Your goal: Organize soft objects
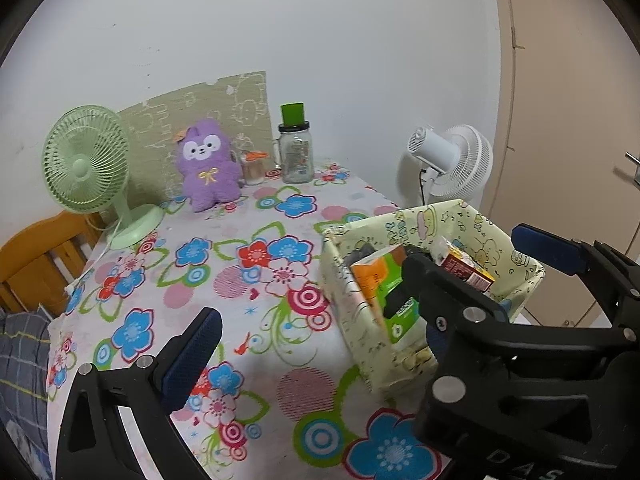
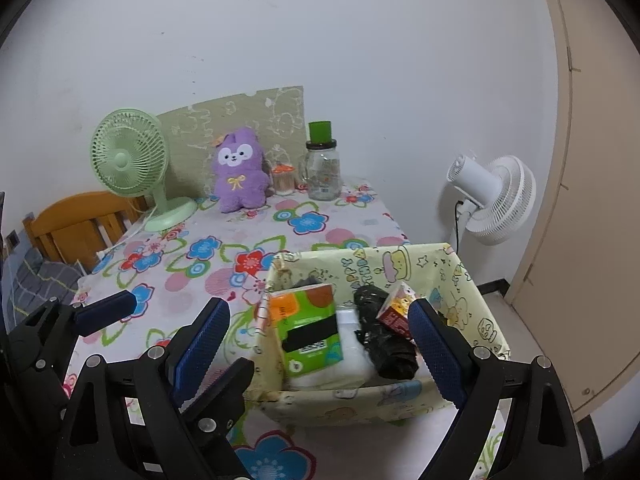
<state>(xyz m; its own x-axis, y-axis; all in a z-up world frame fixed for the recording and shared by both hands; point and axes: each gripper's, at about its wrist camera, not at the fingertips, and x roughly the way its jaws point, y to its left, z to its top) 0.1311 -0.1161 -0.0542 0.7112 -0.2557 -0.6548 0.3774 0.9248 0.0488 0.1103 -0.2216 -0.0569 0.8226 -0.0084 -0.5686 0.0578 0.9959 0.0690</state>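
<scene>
A purple plush toy [image 1: 208, 166] sits upright at the back of the floral table; it also shows in the right wrist view [image 2: 239, 171]. A pale yellow fabric storage box [image 2: 460, 280] stands at the table's near right, holding a green tissue pack [image 2: 308, 328], a black bag [image 2: 384, 340] and a small red carton [image 2: 396, 312]. The box also shows in the left wrist view [image 1: 480, 232]. My left gripper [image 1: 312, 344] is open and empty above the table. My right gripper [image 2: 324, 340] is open and empty, just in front of the box.
A green desk fan [image 1: 86, 164] stands back left. A glass jar with a green lid [image 1: 296, 152] and a small jar [image 1: 254, 168] stand beside the plush. A white floor fan [image 2: 492, 200] is beyond the table's right edge. A wooden bed frame [image 2: 76, 220] is at left.
</scene>
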